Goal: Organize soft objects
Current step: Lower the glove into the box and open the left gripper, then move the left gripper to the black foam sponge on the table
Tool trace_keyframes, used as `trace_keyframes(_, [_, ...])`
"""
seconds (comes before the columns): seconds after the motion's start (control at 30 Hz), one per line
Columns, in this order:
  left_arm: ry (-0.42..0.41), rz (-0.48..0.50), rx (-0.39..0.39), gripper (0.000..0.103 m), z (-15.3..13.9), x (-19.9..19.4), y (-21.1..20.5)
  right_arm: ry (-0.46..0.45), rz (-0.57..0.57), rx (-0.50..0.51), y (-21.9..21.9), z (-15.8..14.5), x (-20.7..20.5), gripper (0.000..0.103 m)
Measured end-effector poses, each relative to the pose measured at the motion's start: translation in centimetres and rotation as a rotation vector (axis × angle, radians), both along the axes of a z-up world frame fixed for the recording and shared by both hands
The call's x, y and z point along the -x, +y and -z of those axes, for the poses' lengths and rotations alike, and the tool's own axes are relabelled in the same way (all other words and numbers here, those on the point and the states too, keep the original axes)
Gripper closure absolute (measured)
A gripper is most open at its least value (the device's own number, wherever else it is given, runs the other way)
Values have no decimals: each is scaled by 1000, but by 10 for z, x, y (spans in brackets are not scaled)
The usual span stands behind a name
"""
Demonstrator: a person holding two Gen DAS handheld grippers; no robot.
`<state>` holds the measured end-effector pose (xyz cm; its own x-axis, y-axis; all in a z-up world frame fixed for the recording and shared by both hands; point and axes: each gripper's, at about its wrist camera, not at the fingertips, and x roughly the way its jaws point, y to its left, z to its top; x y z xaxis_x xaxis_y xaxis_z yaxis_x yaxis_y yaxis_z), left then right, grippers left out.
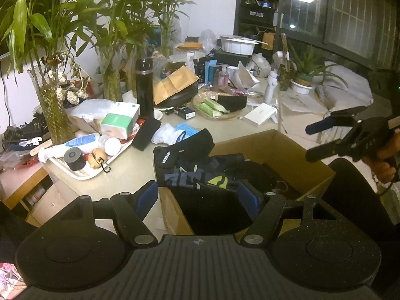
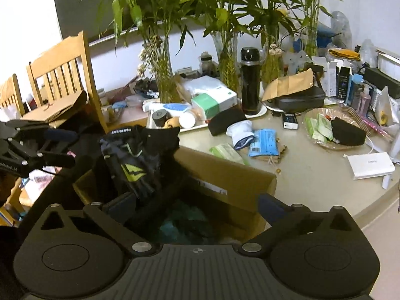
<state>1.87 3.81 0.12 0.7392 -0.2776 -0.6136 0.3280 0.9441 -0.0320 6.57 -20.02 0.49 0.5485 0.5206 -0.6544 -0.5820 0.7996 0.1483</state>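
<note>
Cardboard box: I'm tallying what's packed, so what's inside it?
Inside the box: dark clothes with a yellow-green print draped over its rim, teal fabric lower down. Anything beneath is covered.

Only partly legible text: white lettering on the black garment's waistband (image 1: pixel 165 159), too blurred to read. Print on the black crate (image 1: pixel 256 13) on the far shelf is unreadable too.

cardboard box (image 2: pixel 225 182) interior dark, contents indistinct, left chair (image 2: pixel 10 95) cut off by edge
</note>
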Motion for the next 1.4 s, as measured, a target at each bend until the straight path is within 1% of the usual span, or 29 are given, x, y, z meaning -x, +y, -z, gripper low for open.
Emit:
trace_keyframes(0.2, [-29, -6, 26, 33, -2, 2, 2, 19, 12, 16, -1, 5, -1, 0])
trace_keyframes(0.4, [-26, -20, 60, 33, -3, -4, 4, 15, 44, 13, -7, 7, 1, 0])
trace_keyframes(0.5, [-31, -18, 64, 33, -4, -6, 4, 9, 57, 13, -10, 7, 2, 0])
trace_keyframes(0.8, [-54, 5, 62, 33, -8, -14, 0, -44, 101, 23, -15, 2, 2, 0])
trace_keyframes(1.0, [-63, 14, 65, 33, -11, -21, -2, -73, 150, -12, -23, -2, -2, 0])
trace_keyframes(1.13, [-67, 10, 79, 33, -14, -24, -3, -85, 180, -32, -27, -1, -5, 0])
trace_keyframes(1.23, [-74, 5, 75, 33, -15, -25, -3, -88, 190, -41, -30, 0, -7, 0])
trace_keyframes(1.4, [-71, -10, 71, 33, -13, -27, 1, -116, 197, -11, -27, -1, -11, 0])
